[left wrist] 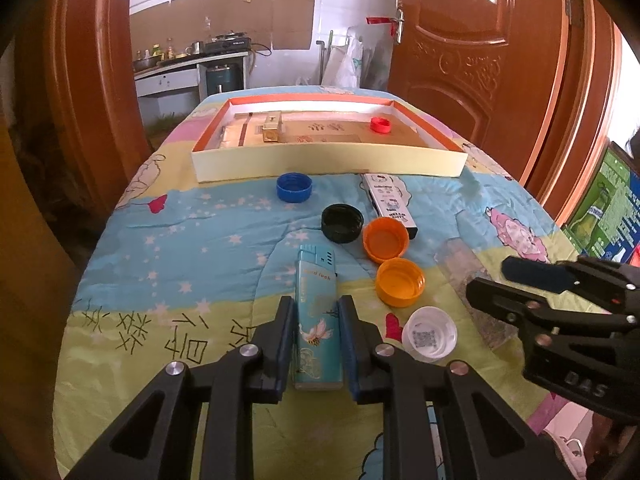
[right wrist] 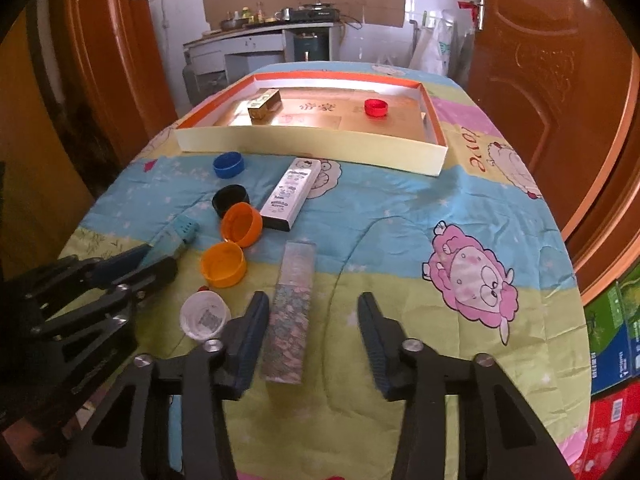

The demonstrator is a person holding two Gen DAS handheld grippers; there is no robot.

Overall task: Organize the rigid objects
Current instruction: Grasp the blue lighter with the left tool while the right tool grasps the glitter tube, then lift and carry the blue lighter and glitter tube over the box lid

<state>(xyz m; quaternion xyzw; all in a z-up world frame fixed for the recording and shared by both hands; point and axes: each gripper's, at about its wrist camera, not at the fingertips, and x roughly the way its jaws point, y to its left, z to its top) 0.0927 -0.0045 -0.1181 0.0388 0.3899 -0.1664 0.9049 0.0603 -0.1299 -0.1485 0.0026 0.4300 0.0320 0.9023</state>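
My left gripper [left wrist: 317, 310] is shut on a teal lighter [left wrist: 316, 312] that lies on the cloth; it also shows in the right wrist view [right wrist: 176, 240]. My right gripper [right wrist: 312, 312] is open, with a clear patterned box [right wrist: 290, 316] lying just inside its left finger [right wrist: 252, 328]. Two orange caps [left wrist: 386, 239] [left wrist: 400, 282], a black cap [left wrist: 342, 223], a blue cap [left wrist: 294, 187], a white cap [left wrist: 429, 333] and a white Hello Kitty box [left wrist: 390, 202] lie loose. The shallow tray [left wrist: 328, 162] holds a red cap [left wrist: 380, 125] and a gold box [left wrist: 271, 128].
The table wears a cartoon-print cloth [right wrist: 472, 280]. Orange wooden doors [left wrist: 472, 40] stand on both sides. Colourful cartons [right wrist: 612, 360] are stacked at the right of the table. A kitchen counter [right wrist: 260, 36] stands behind.
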